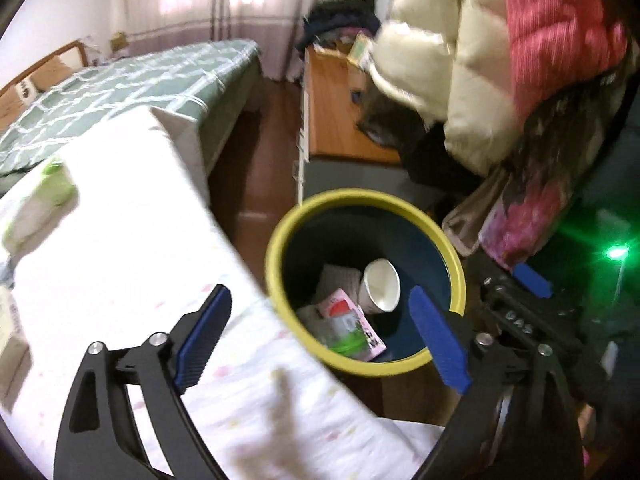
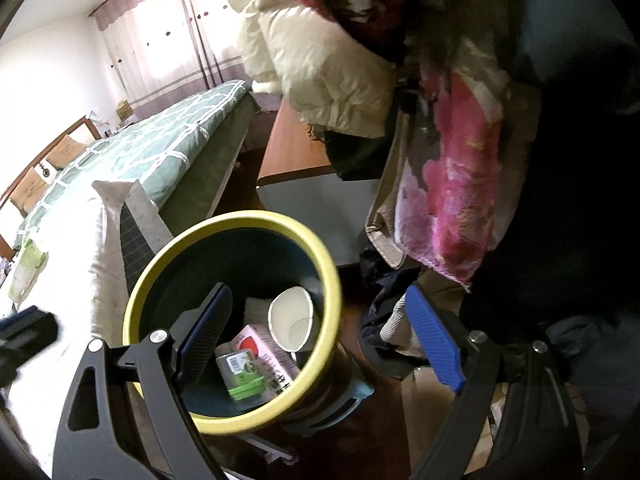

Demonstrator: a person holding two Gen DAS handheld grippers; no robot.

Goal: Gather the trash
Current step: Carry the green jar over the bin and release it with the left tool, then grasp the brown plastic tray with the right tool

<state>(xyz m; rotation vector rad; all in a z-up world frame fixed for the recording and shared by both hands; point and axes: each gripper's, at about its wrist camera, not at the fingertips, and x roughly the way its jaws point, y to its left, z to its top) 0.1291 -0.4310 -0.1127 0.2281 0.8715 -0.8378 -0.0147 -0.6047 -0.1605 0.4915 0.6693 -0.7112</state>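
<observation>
A dark bin with a yellow rim (image 1: 280,232) stands on the floor beside the white table; it also shows in the right wrist view (image 2: 168,256). Inside lie a white paper cup (image 1: 380,286) (image 2: 292,320), a pink carton (image 1: 352,324) (image 2: 264,344) and a green-labelled packet (image 2: 242,372). My left gripper (image 1: 320,336) is open and empty above the bin's near rim. My right gripper (image 2: 320,336) is open and empty over the bin. The right gripper's blue fingers (image 1: 532,280) show at the right of the left wrist view.
A white table (image 1: 120,240) with a green tissue pack (image 1: 40,208) (image 2: 26,268) lies left of the bin. A green-quilted bed (image 1: 120,84) is behind. A wooden cabinet (image 1: 340,112) and hanging coats and a pink towel (image 2: 460,184) crowd the right side.
</observation>
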